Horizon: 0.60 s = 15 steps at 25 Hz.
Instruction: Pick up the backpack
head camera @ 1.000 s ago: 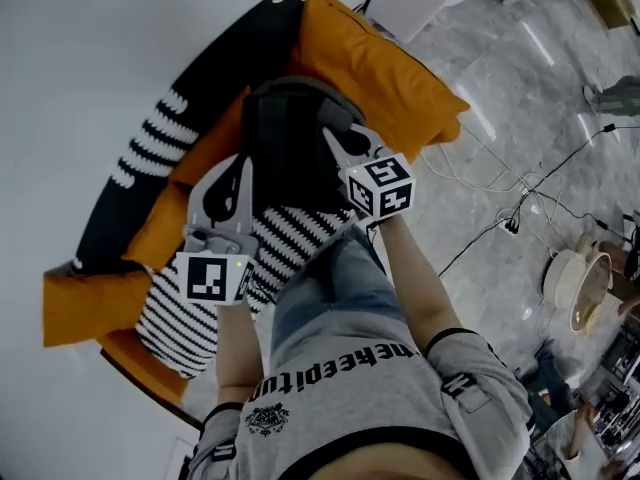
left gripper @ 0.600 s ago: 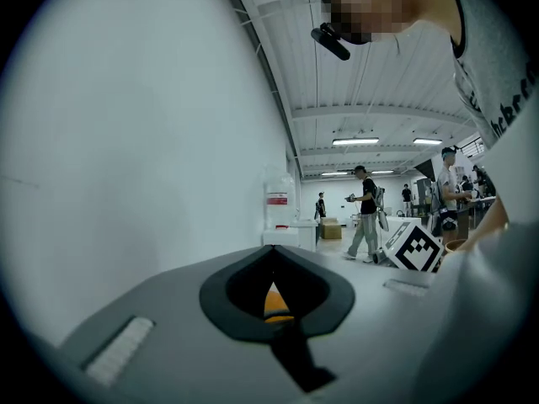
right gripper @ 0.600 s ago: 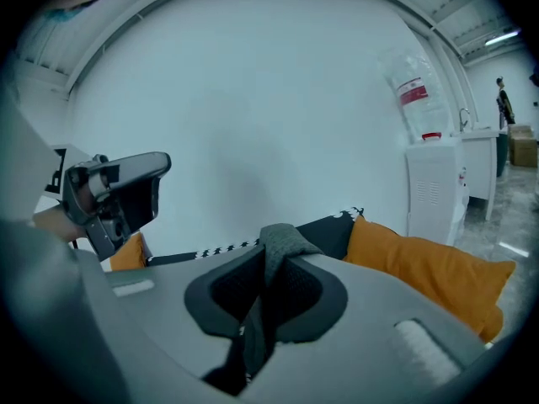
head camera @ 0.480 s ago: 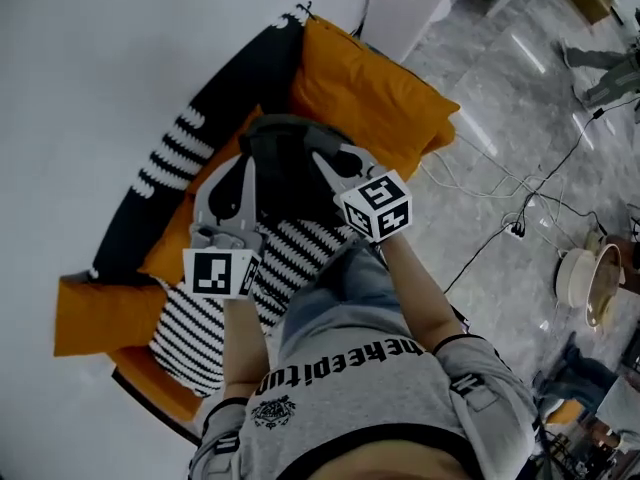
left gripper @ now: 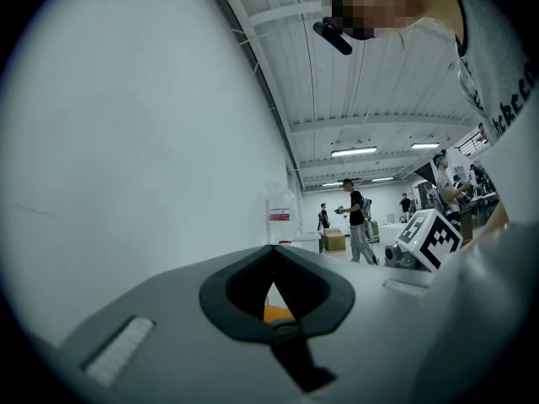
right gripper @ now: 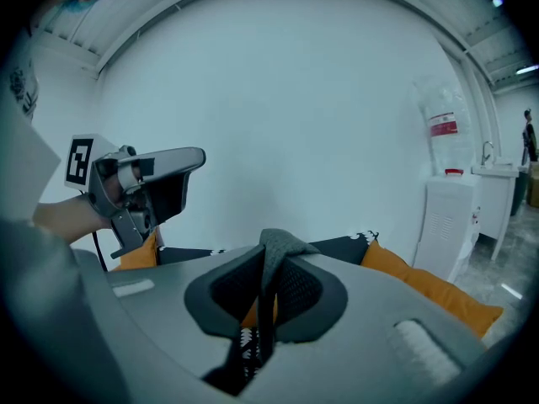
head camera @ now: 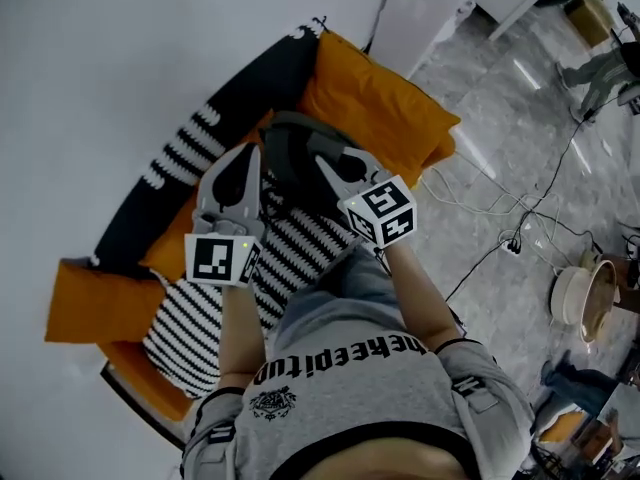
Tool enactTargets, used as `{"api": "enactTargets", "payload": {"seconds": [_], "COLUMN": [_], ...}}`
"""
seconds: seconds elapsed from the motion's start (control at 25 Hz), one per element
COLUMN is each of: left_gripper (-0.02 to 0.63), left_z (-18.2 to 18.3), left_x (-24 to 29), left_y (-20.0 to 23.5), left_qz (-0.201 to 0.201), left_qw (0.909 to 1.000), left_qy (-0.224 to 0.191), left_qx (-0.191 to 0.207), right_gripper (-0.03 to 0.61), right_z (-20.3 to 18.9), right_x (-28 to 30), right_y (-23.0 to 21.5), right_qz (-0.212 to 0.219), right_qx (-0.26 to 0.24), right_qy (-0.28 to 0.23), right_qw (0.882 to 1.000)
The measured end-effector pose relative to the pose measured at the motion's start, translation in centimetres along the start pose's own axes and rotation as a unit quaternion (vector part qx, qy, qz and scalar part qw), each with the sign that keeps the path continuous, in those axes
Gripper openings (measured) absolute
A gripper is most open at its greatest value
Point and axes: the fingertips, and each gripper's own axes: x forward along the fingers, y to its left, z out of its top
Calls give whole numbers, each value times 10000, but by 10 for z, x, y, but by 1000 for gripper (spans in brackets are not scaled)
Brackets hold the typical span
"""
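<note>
The dark backpack (head camera: 291, 154) sits on an orange sofa cushion (head camera: 372, 96), its top showing between my two grippers in the head view. My right gripper (head camera: 322, 161) is shut on the backpack's grey strap (right gripper: 282, 241), which runs up between the jaws of that gripper (right gripper: 268, 263). My left gripper (head camera: 247, 154) is just left of the backpack with its jaws together. In the left gripper view, that gripper (left gripper: 272, 252) holds nothing, and only a sliver of orange shows behind it. The lower part of the backpack is hidden.
A black-and-white striped pillow (head camera: 292, 258) lies in front of the backpack, above my knees. A black striped bolster (head camera: 215, 123) runs along the white wall. To the right are a white cabinet (head camera: 428, 6), floor cables (head camera: 503, 240) and pots (head camera: 580, 293).
Both grippers have risen and shifted a little away from me. The backpack's top has come up with the right gripper. The left gripper has stayed beside it.
</note>
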Motion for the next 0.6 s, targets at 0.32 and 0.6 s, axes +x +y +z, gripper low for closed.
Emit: {"api": "enactTargets", "payload": {"seconds": [0.32, 0.6], "left_gripper": [16, 15], "left_z": [19, 38], "left_x": [0, 14], "left_y": [2, -8], "left_qz": [-129, -334], "left_qw": [9997, 9986], "left_qy": [-215, -414], "left_qx": [5, 76], "right_gripper": [31, 34], "right_z": [42, 87], "right_x": [-35, -72], "right_y": [-23, -41], "right_qz": [-568, -956], "right_qx": [-113, -328], "right_qy": [-415, -877], "right_qw": [9975, 9910]}}
